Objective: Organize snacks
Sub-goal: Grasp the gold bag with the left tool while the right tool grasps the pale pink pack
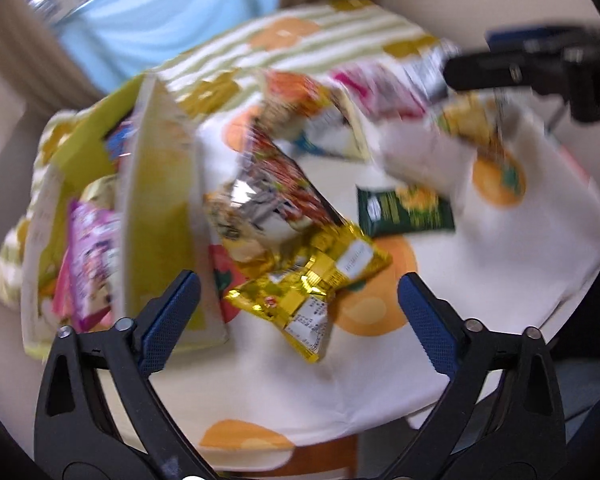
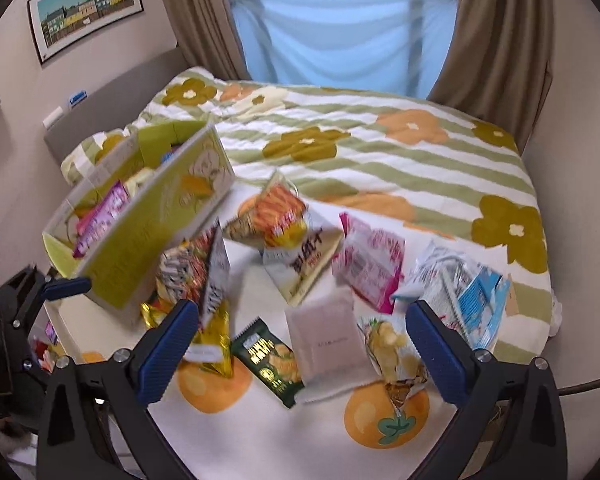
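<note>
Floral bedspread (image 2: 380, 148) carries scattered snacks; both tongs, left (image 1: 298, 312) and right (image 2: 302, 340), gape empty; crinkly gold packet (image 1: 316, 280) could slip when pinched.

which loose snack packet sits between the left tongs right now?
The gold foil packet, crinkled and shiny, lying beside the green box. The dark green packet lies farther off.

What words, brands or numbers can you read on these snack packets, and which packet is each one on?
Nothing can be quoted with confidence.
Cream packet: large dark characters, too blurred to read.
Dark green packet: yellow lettering, too small.
Gold packet: white printed labels, too small.
Pale pink pouch: a faint line of print, unreadable.
Green box: only flower artwork shows, no text.
</note>
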{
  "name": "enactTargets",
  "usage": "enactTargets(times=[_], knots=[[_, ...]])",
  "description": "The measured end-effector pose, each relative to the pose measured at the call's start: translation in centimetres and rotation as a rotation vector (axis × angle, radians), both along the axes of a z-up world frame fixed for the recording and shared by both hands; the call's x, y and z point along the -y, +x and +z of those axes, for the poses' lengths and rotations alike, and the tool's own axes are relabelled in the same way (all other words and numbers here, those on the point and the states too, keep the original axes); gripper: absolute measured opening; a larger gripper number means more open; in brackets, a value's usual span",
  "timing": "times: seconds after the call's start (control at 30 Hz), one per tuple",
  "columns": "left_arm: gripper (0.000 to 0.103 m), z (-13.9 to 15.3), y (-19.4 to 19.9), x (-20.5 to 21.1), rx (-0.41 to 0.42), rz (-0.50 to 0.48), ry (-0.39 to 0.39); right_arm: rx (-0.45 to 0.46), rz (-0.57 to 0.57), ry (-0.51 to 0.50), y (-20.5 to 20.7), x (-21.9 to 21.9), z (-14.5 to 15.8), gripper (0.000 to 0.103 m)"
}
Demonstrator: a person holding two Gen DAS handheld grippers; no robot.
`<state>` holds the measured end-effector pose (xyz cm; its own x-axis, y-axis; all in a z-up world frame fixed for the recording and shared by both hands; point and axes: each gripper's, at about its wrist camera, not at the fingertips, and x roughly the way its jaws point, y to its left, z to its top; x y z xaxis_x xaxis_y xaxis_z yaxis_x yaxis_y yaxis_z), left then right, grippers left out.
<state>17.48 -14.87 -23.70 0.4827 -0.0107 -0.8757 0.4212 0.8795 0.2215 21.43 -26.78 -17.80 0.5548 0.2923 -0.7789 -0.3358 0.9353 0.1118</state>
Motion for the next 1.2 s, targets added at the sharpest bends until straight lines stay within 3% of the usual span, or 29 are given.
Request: enactTargets(times=[0.07, 0.1, 0.33, 0.53, 0.7, 0.83, 1.2], knots=[[0.078, -2.0, 0.8, 0.8, -0.047, -0.057, 0.043, -0.020, 0.008, -0.006, 0.2, 0.0, -1.3, 0.103], [0.076, -2.7, 1.1, 1.0, -0.064, -0.077, 0.055, -0.031, 0.011, -0.008, 0.3, 0.0, -2.0, 0.103], [0.071, -6.3, 3.2, 1.8, -0.155, -0.166, 0.093, -0.134, 0.052, -0.050, 0.9, -1.2, -6.2, 0.087], [0.071, -8.1, 4.7, 2.1, -0.211, -0.175, 0.096, -0.195, 0.065, -0.073, 1.5, -1.2, -8.5, 0.085], [0.070, -8.7, 6.1, 1.6, -0.254, -0.154, 0.048, -0.216, 0.078, -0.096, 2.3, -1.2, -9.6, 0.085], [0.056, -8.9, 6.7, 0.4, -0.306, -0.128, -0.029, -0.223, 0.092, -0.107, 3.2, -1.1, -10.2, 0.085], [0.051, -9.2, 4.7, -1.2, -0.307, -0.106, -0.067, -0.235, 0.139, -0.130, 4.9, -1.3, -11.6, 0.081]])
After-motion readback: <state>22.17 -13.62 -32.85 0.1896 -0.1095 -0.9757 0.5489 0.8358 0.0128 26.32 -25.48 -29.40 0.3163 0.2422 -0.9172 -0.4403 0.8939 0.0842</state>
